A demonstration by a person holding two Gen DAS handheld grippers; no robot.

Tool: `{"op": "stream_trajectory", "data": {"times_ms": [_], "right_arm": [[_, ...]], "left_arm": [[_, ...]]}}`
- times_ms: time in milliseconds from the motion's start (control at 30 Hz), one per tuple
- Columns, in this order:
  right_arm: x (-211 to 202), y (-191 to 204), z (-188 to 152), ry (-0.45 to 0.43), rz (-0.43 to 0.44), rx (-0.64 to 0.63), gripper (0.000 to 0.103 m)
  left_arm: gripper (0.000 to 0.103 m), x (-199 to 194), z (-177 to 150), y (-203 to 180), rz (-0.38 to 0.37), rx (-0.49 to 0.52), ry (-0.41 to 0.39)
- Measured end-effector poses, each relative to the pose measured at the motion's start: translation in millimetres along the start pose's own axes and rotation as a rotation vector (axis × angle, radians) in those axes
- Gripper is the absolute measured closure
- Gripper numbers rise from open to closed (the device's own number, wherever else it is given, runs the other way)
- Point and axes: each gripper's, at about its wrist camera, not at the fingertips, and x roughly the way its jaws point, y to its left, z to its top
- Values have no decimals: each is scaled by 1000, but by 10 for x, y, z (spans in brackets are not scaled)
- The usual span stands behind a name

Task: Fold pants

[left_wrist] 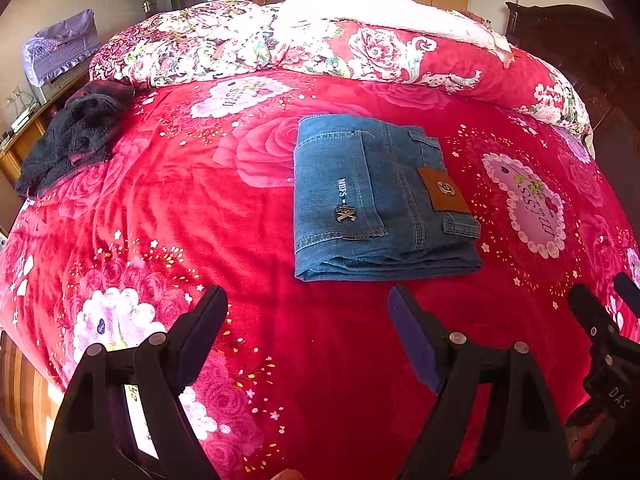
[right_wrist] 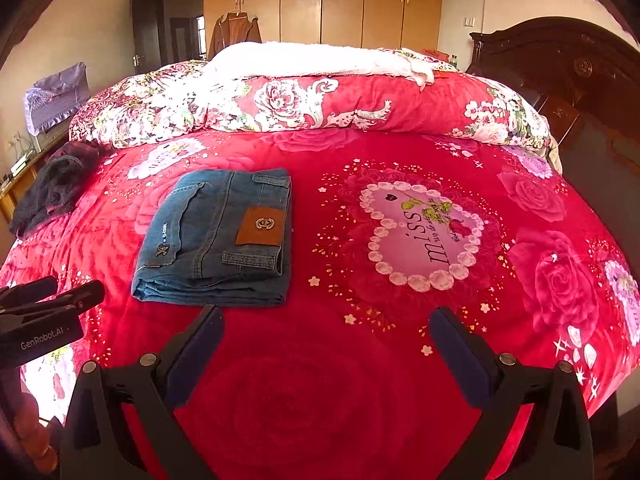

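Denim pants [left_wrist: 380, 200] on seemingly plush blanket [left_wrist: 200, 208].

Left tongs [left_wrist: 308, 312] agape; right tongs [right_wrist: 326, 326] likewise, empty

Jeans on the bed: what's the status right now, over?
Left hand-held gripper open, empty. Right hand-held gripper open, empty. Jeans folded into a compact stack on the red blanket, untouched. Dark garment far left, not in the way.
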Motion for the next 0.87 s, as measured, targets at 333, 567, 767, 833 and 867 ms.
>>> {"op": "stream_trajectory", "data": {"times_ms": [333,567,767,833,867], "right_arm": [[20,-108,-11,10,-24,27,0],[32,-153,-11,14,-27,43,0],[89,-167,-35,37,-32,47,0],[111,-183,-43,44,-32,56,0],[118,-192,-46,46,-34,59,0]], "left_arm": [[20,-7,-26,-119,-13,36,6],[20,-2,-42,-164,-15,48,12],[20,3,-48,-198,-26,53,12],[20,-15,-51,-214,-21,59,0],[20,-16,-50,-220,-15,60,0]]}}
